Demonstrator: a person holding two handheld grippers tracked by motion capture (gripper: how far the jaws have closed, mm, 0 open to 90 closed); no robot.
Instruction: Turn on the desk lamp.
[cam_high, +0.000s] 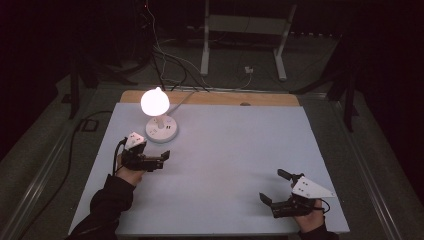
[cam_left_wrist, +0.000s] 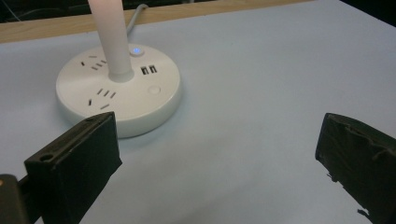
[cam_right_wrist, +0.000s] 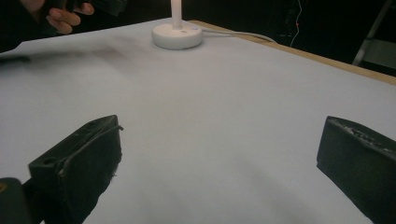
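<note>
We lose the lamp (cam_left_wrist: 119, 86) stem at the left gripper view's top edge. Its socket markings (cam_high: 161, 131) are too small to read from above.

Glowing at the back left of a pale table (cam_high: 240, 165): 1 white lamp (cam_high: 155, 101), its round base (cam_left_wrist: 140, 100) carrying sockets, 2 USB ports and a blue light.

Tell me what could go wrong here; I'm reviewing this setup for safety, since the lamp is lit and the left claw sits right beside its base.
1. The left claw, open, sits close to the lamp base; a careless push might shove or tip the lit lamp.
2. The lamp's cable trails off the table's far edge; a snag could drag the lamp.
3. The bulb's glare against the dark room may hide the small buttons on the base.
</note>
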